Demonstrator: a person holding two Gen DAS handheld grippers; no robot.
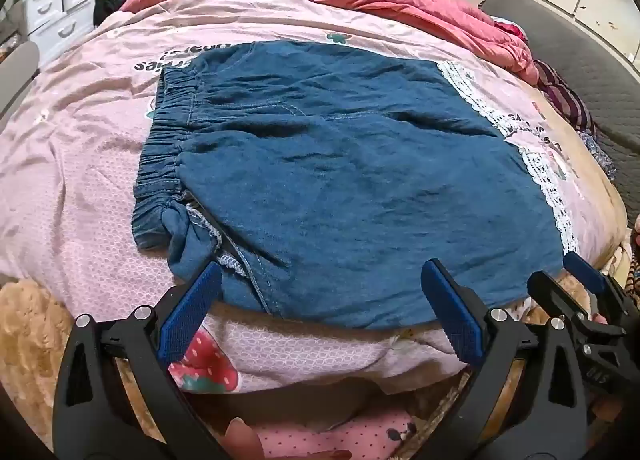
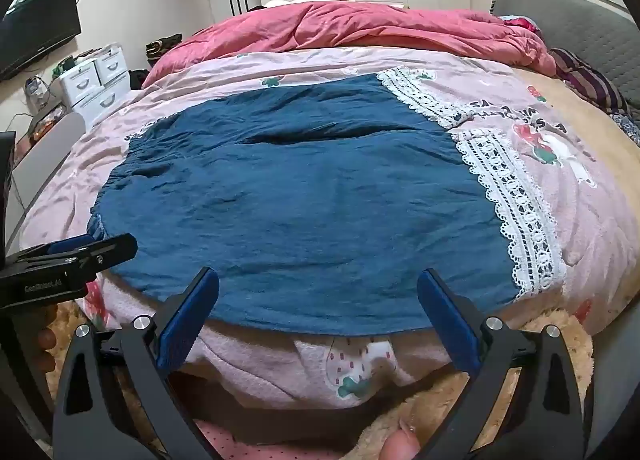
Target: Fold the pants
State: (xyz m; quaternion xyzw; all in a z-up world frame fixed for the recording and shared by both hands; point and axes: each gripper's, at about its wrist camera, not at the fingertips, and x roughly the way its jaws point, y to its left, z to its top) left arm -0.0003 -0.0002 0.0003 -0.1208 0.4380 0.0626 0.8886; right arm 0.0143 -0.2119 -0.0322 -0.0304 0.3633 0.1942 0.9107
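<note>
Blue denim pants (image 1: 340,179) lie spread flat on the pink bedspread (image 1: 72,147), elastic waistband at the left, white lace hems (image 1: 548,187) at the right. In the right wrist view the pants (image 2: 304,211) fill the middle, with lace hems (image 2: 516,211) at the right. My left gripper (image 1: 320,280) is open and empty at the pants' near edge, close to the waistband corner. My right gripper (image 2: 318,284) is open and empty at the near edge toward the hem side. The right gripper also shows in the left wrist view (image 1: 576,276). The left gripper shows in the right wrist view (image 2: 86,246).
A rumpled red quilt (image 2: 360,27) lies across the far side of the bed. A grey headboard (image 2: 568,7) is at the right. White drawers (image 2: 96,75) and a TV (image 2: 40,35) stand at the left. A tan fuzzy blanket (image 1: 28,324) hangs at the bed's near edge.
</note>
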